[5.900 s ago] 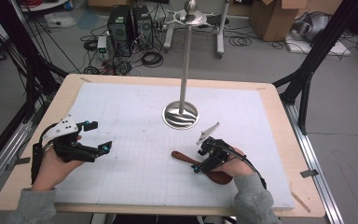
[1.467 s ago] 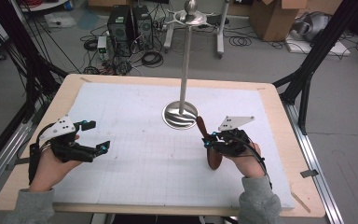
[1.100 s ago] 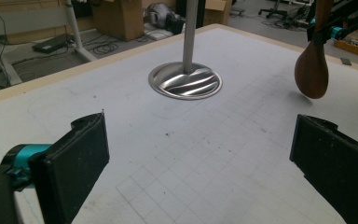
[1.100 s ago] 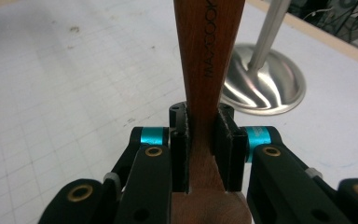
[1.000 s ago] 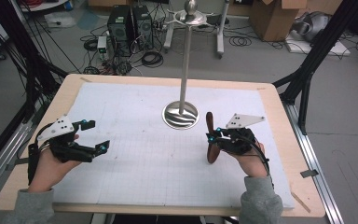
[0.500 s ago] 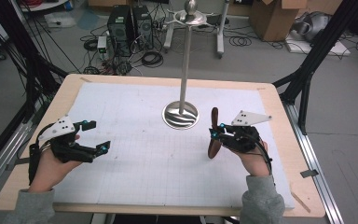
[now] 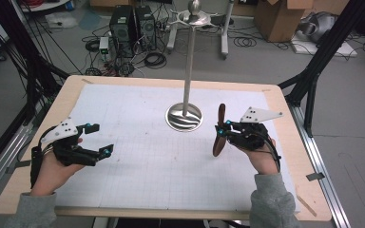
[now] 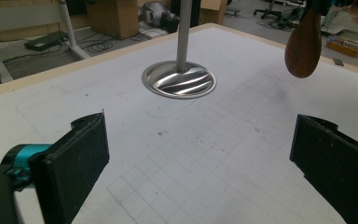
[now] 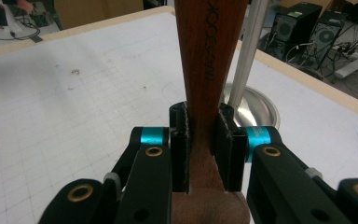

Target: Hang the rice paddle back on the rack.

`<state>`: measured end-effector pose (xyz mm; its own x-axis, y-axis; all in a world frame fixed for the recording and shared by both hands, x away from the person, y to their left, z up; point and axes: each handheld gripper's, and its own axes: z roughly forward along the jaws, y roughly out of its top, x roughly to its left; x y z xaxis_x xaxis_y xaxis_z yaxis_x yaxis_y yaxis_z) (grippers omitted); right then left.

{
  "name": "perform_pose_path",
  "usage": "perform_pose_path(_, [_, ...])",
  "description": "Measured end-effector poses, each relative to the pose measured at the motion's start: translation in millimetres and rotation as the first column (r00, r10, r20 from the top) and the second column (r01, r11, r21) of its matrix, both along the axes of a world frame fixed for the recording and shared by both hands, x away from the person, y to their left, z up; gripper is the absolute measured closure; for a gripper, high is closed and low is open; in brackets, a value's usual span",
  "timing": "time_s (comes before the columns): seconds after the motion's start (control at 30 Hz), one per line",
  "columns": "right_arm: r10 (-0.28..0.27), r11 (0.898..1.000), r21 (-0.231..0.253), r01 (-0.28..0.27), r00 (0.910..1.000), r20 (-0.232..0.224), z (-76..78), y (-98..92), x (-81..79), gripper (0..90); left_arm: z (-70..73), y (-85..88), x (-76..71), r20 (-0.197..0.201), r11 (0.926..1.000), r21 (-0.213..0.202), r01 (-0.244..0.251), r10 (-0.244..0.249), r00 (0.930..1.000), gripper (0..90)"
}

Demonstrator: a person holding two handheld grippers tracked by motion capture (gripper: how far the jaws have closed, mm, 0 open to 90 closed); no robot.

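A dark wooden spoon [image 7: 217, 145] stands nearly upright above the white mat, broad end down, to the right of the metal stand's round base [image 7: 184, 118]. My right gripper [image 7: 222, 130] is shut on its handle; in the right gripper view both pads press the wood [image 9: 205, 56] at the right gripper [image 9: 204, 140]. My left gripper [image 7: 100, 139] rests at the left of the mat, open with nothing between its pads [image 8: 81, 149]. The left gripper view has the spoon's bowl [image 8: 303, 46] hanging at the top right and the stand base [image 8: 179, 80] ahead.
The stand's thin pole [image 7: 188, 66] rises from the base to a hooked top [image 7: 195, 16]. A gridded white mat [image 7: 138, 166] covers the wooden table [image 7: 290, 142]. Computer towers, cables and boxes lie on the floor beyond the far edge.
The spoon, which earlier lay flat on the mat under the right gripper, is lifted and turned upright. Over the last second the right hand drifted slightly right. The left gripper stayed put.
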<state>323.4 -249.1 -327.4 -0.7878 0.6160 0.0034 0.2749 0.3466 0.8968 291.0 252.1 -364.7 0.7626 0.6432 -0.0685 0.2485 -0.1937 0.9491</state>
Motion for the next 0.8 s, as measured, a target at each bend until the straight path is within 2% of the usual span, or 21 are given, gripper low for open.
perform_pose_path(0.23, [0.025, 1.0, 0.01, -0.024, 0.9989, -0.04, 6.3, -0.8, 10.8, 77.5, 1.0, 2.0, -2.6, 0.005, 1.0, -0.004, -0.003, 0.003, 1.0, 5.0])
perform_pose_path(0.6, [0.025, 0.999, 0.039, -0.024, 0.9996, -0.015, 30.2, -1.7, 25.4, 77.5, -1.2, 9.2, -10.3, 0.002, 0.9998, 0.012, -0.018, 0.018, 0.9998, 4.9])
perform_pose_path(0.7, [-0.013, 0.999, 0.04, 0.013, 0.9999, -0.004, 35.3, -3.0, 30.0, 77.6, -1.1, 13.1, -12.2, 0.004, 0.9994, 0.018, -0.031, 0.031, 0.9995, 5.0])
perform_pose_path(0.8, [-0.023, 0.999, 0.034, 0.023, 0.9997, -0.01, 39.2, -4.3, 34.8, 77.6, -0.9, 15.9, -14.0, 0.006, 0.9991, 0.014, -0.039, 0.039, 0.9992, 4.9])
